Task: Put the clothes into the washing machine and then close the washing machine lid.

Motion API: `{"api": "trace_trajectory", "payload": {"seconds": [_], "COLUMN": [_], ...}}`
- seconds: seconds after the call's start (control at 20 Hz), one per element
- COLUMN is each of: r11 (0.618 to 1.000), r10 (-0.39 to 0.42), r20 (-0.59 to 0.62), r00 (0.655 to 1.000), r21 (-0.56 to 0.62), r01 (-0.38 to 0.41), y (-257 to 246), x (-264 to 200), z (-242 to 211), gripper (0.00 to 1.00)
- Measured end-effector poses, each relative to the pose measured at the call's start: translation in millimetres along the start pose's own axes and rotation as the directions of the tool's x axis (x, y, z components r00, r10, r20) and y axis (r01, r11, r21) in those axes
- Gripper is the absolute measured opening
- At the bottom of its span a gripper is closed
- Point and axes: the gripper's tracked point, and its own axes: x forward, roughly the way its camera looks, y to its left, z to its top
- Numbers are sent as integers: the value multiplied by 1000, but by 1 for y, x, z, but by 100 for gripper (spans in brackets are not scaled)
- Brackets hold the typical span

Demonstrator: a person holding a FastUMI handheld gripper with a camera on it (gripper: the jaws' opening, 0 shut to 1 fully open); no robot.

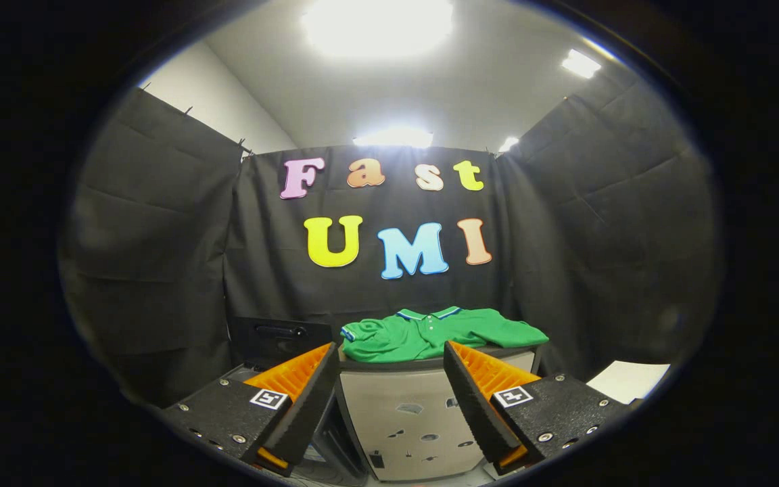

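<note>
A green polo shirt (430, 333) with blue collar trim lies crumpled on the dark top of a light-coloured cabinet (410, 412), straight ahead beyond the fingers. My gripper (390, 349) is open, its fingers wide apart with nothing between them, short of the shirt and slightly below it. Left of the cabinet, behind the left finger, a black panel with a handle (280, 335) stands upright; it looks like the raised lid of the washing machine. A bit of that machine's grey body (244, 370) shows, and its opening is hidden by the finger.
Black cloth walls close the booth at the back and on both sides. A white sheet (629, 380) lies low on the right, beyond the right finger. The cabinet's front face carries small dark marks.
</note>
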Motion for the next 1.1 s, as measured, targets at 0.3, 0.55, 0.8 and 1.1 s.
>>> {"api": "trace_trajectory", "payload": {"seconds": [0.3,0.55,0.8,1.1], "r11": [1000,1000,999,1000], "r10": [-17,-27,-37,-11], "r20": [-15,-44,-101,-169], "r00": [1000,999,994,986], "r21": [-4,8,-16,1], "r01": [17,28,35,12], "y": [-22,-43,-61,-72], "x": [45,90,133,182], "z": [10,14,8,-5], "gripper": [95,95,95,95]}}
